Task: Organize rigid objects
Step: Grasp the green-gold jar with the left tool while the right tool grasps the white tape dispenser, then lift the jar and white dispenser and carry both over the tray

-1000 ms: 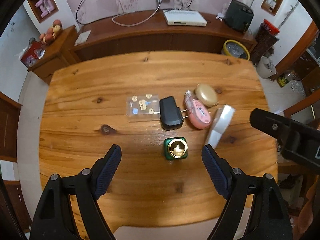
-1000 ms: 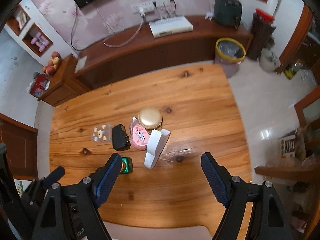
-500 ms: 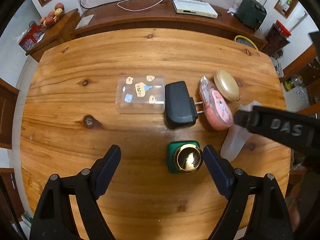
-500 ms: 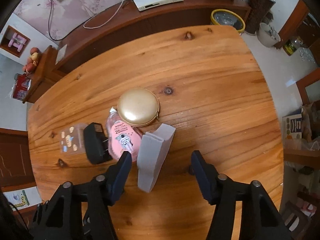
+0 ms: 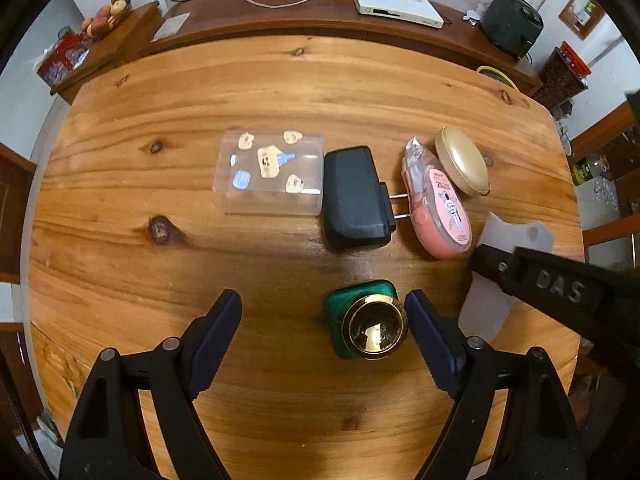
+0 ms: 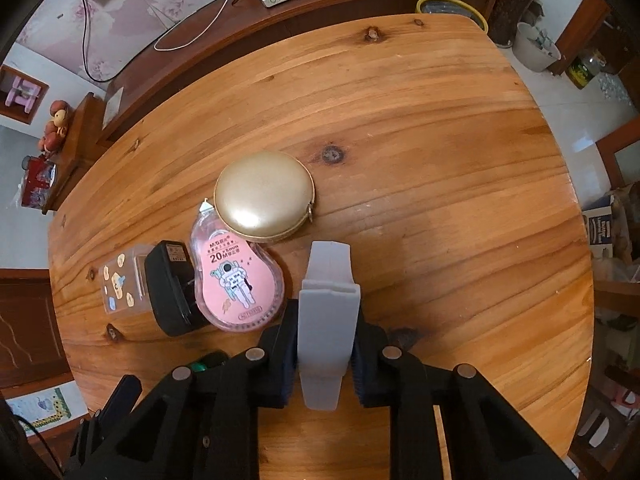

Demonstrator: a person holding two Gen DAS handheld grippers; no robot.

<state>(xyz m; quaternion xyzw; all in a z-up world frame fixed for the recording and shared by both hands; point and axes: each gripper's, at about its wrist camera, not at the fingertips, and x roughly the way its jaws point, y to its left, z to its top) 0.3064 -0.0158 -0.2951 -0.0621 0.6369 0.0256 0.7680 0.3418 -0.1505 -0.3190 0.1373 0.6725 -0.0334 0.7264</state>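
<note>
On the wooden table [image 5: 160, 288] lie a clear sticker box [image 5: 269, 174], a black plug adapter [image 5: 354, 198], a pink correction-tape dispenser [image 5: 438, 204] and a gold round case [image 5: 462, 160]. A green bottle with a gold cap [image 5: 370, 324] stands between my left gripper's [image 5: 323, 334] open fingers, close to the right one. My right gripper [image 6: 325, 354] is shut on a grey translucent case [image 6: 326, 312]; it also shows in the left wrist view [image 5: 494, 280]. The adapter [image 6: 170, 286], dispenser [image 6: 234, 276] and gold case [image 6: 264, 196] lie to its left.
A dark wooden sideboard [image 5: 304, 28] with a white set-top box [image 5: 396, 2] and cables runs behind the table. A yellow-rimmed bin [image 6: 452, 10] stands off the far right corner. The table's right half [image 6: 460, 200] is bare wood.
Both grippers came down toward the table. My right gripper closed on the grey case. My left gripper moved in around the green bottle and stayed open.
</note>
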